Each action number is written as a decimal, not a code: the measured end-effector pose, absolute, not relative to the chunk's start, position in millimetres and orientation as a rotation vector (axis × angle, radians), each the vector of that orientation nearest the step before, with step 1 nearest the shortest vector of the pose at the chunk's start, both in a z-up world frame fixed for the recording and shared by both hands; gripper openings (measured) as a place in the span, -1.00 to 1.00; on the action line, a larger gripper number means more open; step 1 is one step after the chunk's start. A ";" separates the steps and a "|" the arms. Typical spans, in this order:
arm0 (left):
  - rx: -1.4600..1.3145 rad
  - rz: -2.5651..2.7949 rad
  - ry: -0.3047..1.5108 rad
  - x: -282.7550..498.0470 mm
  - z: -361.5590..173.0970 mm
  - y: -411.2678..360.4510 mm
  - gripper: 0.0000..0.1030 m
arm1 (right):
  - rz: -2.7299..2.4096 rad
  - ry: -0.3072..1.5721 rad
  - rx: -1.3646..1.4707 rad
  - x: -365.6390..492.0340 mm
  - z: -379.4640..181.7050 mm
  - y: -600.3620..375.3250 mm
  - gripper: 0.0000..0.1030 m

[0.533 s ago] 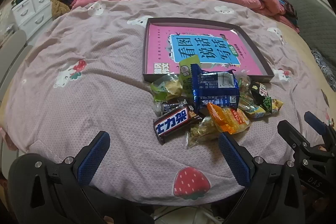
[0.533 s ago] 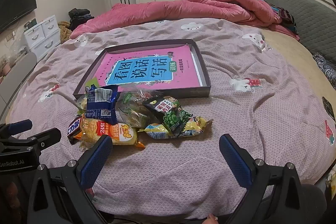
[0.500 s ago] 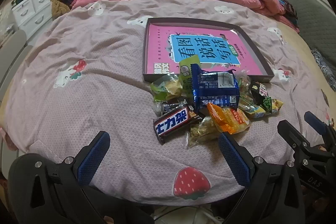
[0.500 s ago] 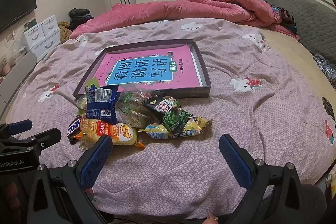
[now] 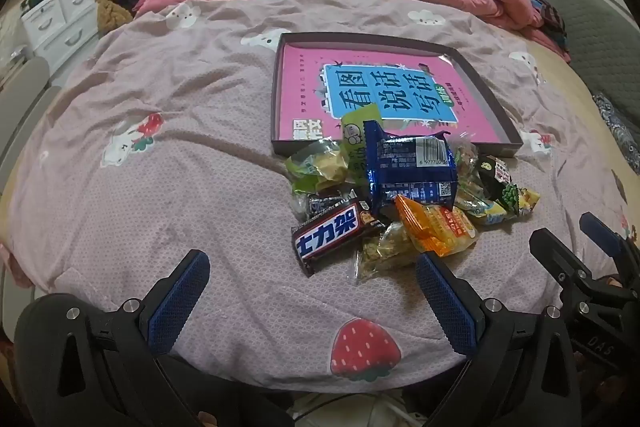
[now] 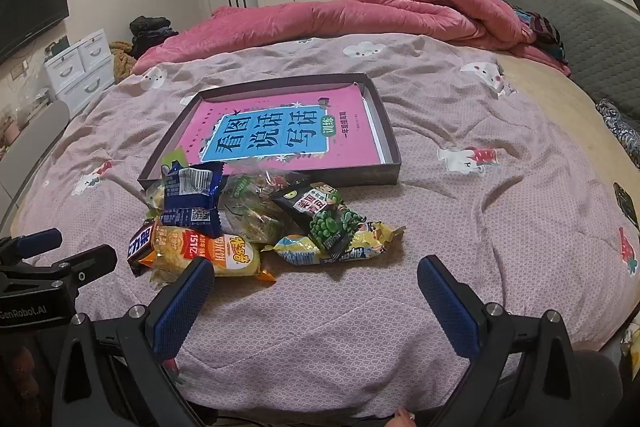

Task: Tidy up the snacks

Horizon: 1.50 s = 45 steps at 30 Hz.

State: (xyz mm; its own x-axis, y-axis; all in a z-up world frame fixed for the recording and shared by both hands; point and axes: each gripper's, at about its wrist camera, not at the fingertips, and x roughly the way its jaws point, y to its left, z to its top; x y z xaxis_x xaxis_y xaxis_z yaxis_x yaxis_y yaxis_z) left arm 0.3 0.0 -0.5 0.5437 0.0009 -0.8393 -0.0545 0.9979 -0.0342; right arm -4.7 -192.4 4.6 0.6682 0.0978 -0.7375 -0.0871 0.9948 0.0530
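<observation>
The snack pile [image 5: 404, 199] lay on the bed [image 5: 180, 167] just before the shallow box [image 5: 496, 107], ahead and right of the left gripper [image 5: 312, 291], ahead and left of the right gripper [image 6: 316, 297]. Both sets of fingers were spread wide, grasping nothing (neither touched a packet). The chocolate bar [image 5: 332, 233], long axis slanting, lay nearest the left gripper; the right view alone showed the green-pea packet's [image 6: 326, 217] front.

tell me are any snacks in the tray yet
None fully in. The tray holds only a pink book; the snacks lie piled on the bedspread at its near edge, a few overlapping the rim.
</observation>
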 end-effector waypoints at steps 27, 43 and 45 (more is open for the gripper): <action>-0.032 -0.048 1.040 26.8 -34.8 16.3 0.99 | 0.145 0.868 0.120 17.0 -9.1 -209.5 0.99; -0.009 -0.122 1.065 49.4 -54.1 25.3 0.99 | 0.183 0.920 0.013 62.4 -20.8 -218.2 0.99; -0.018 -0.147 1.070 48.6 -55.8 23.6 0.93 | 0.202 0.921 -0.028 67.9 -23.1 -212.7 0.98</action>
State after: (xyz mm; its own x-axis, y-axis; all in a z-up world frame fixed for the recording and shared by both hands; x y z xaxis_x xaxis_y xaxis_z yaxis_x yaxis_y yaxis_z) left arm 48.6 23.6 -55.8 0.4710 -0.1285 -0.8727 0.1109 0.9901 -0.0859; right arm 67.9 -212.7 -23.1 0.5876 0.1617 -0.7929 -0.1856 0.9806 0.0624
